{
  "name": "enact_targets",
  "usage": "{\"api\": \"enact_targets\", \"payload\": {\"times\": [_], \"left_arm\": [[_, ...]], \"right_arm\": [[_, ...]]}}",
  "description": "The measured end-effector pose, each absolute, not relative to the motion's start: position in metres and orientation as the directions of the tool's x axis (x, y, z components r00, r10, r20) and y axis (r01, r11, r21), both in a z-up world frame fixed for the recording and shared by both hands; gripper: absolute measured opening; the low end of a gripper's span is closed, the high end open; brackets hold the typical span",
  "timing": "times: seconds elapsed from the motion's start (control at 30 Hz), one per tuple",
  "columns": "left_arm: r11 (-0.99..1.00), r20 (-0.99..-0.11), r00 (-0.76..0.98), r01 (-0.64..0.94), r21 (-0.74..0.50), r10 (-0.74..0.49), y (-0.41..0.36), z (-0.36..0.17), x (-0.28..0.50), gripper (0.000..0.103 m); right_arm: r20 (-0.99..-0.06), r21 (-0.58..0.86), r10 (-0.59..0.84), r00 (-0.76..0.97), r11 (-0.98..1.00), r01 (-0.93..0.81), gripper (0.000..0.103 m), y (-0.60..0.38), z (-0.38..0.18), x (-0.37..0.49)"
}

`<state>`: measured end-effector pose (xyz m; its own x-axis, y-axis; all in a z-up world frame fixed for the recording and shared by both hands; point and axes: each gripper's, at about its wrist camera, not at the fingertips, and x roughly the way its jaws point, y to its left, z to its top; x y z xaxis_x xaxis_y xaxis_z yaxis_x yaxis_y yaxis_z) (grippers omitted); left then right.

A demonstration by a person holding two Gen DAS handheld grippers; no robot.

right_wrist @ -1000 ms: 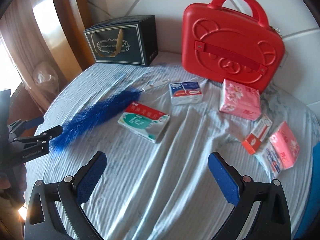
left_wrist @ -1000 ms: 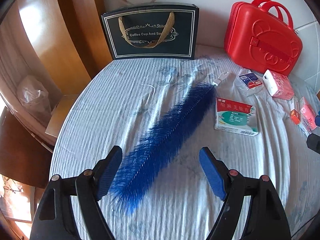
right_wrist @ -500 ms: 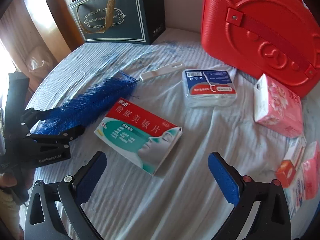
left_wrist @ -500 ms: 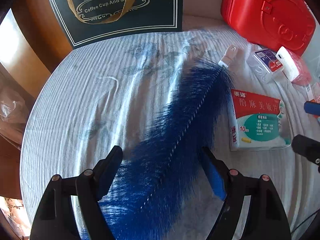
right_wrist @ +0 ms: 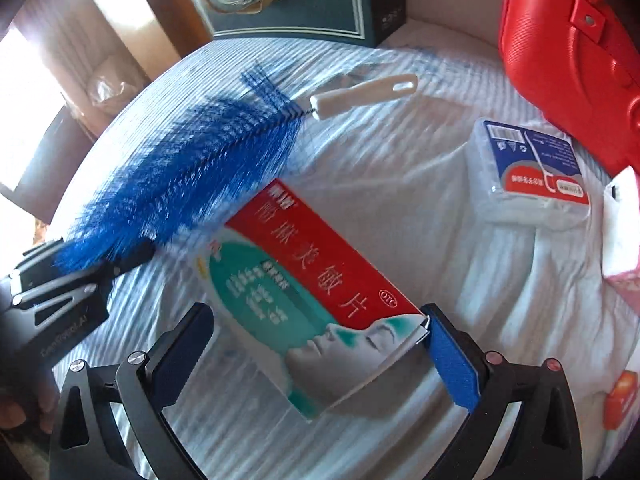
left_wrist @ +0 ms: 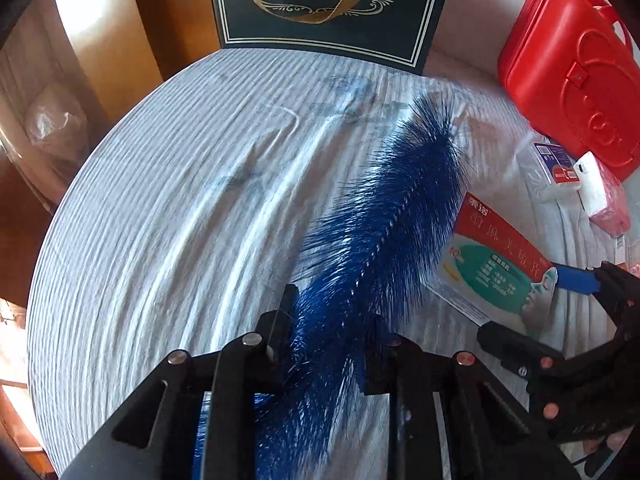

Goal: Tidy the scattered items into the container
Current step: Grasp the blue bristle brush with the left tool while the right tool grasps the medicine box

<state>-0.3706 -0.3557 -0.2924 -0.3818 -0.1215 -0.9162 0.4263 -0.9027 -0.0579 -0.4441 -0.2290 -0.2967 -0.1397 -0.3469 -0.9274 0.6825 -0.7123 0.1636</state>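
The left gripper [left_wrist: 330, 330] is closing on the blue brush [left_wrist: 384, 236]; the right gripper [right_wrist: 320, 344] stands wide around the medicine box [right_wrist: 316, 292] mid-bed [left_wrist: 180, 200].

Left half of the bed sheet [left_wrist: 160, 208] is bare, open for passage up to its left edge. Back edge blocked by the dark gift bag [left_wrist: 332, 4] and red plastic case [left_wrist: 568, 80]. Middle obstructed by the blue bristle brush [left_wrist: 384, 232] lying diagonally, medicine box [right_wrist: 320, 300] just beside it. Right side crowded: floss-pick box [right_wrist: 532, 176], pink tissue pack [left_wrist: 604, 188], small gaps between.
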Motion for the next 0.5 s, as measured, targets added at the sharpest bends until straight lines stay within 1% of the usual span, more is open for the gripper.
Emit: {"api": "enact_targets", "payload": {"times": [0.13, 0.2, 0.27, 0.3, 0.33, 0.37, 0.43, 0.5], "left_arm": [[-0.897, -0.937, -0.330, 0.439, -0.050, -0.110, -0.348, -0.296, -0.340, 0.020], [-0.898, -0.944, -0.319, 0.434, -0.068, -0.083, -0.343, -0.295, -0.325, 0.020], [-0.900, -0.945, -0.322, 0.425, -0.092, -0.056, -0.340, -0.292, -0.314, 0.020], [-0.901, -0.942, -0.330, 0.424, -0.085, -0.067, -0.340, -0.288, -0.310, 0.024], [-0.905, -0.937, -0.336, 0.421, -0.063, -0.091, -0.339, -0.284, -0.309, 0.031], [-0.910, -0.932, -0.342, 0.414, -0.037, -0.117, -0.338, -0.280, -0.310, 0.034], [-0.922, -0.923, -0.361, 0.387, -0.017, -0.135, -0.337, -0.275, -0.317, 0.047], [-0.933, -0.918, -0.372, 0.360, -0.005, -0.138, -0.336, -0.276, -0.327, 0.053]], "right_arm": [[-0.932, 0.180, -0.347, -0.108, -0.699, 0.692, 0.100, -0.228, -0.296, -0.411], [-0.932, 0.189, -0.350, -0.100, -0.701, 0.688, 0.097, -0.226, -0.295, -0.399], [-0.932, 0.182, -0.344, -0.114, -0.716, 0.674, 0.096, -0.221, -0.291, -0.394], [-0.931, 0.171, -0.340, -0.132, -0.726, 0.667, 0.096, -0.219, -0.288, -0.394], [-0.929, 0.158, -0.337, -0.153, -0.736, 0.658, 0.096, -0.217, -0.285, -0.395], [-0.926, 0.149, -0.335, -0.173, -0.746, 0.649, 0.096, -0.216, -0.281, -0.397], [-0.921, 0.141, -0.336, -0.196, -0.758, 0.637, 0.096, -0.216, -0.276, -0.404], [-0.921, 0.126, -0.328, -0.211, -0.763, 0.634, 0.096, -0.220, -0.276, -0.409]]}}
